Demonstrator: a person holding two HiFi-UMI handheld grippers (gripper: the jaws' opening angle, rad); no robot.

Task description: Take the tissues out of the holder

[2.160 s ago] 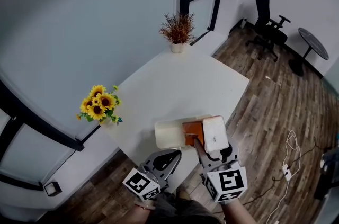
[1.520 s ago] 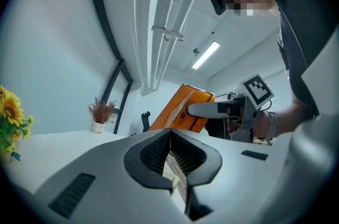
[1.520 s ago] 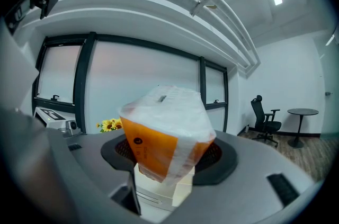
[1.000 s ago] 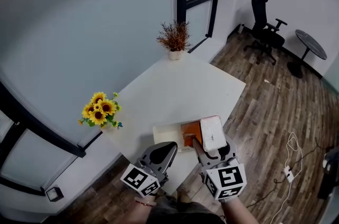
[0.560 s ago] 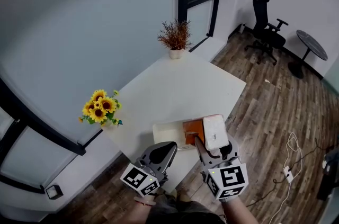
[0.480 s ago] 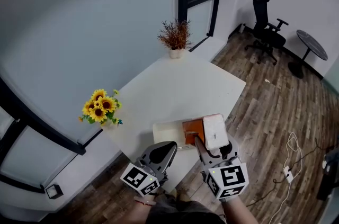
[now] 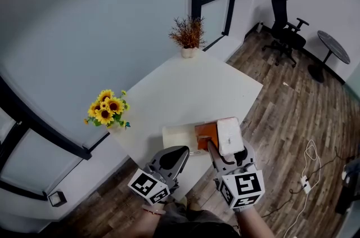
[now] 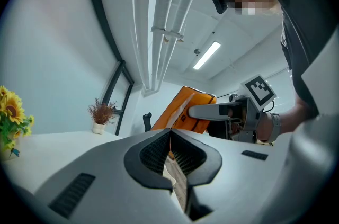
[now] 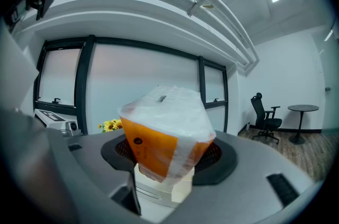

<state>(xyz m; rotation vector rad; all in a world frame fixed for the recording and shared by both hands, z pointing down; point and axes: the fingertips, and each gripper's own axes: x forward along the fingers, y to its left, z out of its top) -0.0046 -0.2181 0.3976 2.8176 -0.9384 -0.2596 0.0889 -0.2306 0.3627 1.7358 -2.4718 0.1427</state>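
2 grippers: btm of head view. L gripper (image 8: 170,134) jaws pressed together, nothing held; R gripper (image 9: 168,164) clamped on tissue pack (image 7: 229,133).
Tissue pack: lower centre, tilted, over holder (image 7: 179,138); can't tell if fully clear.
Handling: prob. light, soft, crushable; plastic wrap looks slippery, so grip mid-body, gently.
Holder: cream box, near edge of table (image 7: 191,90).

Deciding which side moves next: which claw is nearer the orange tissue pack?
Right. The right claw is clamped on the tissue pack, which it holds above the holder. The left claw is shut, apart from the pack on its left, by the holder's near edge.
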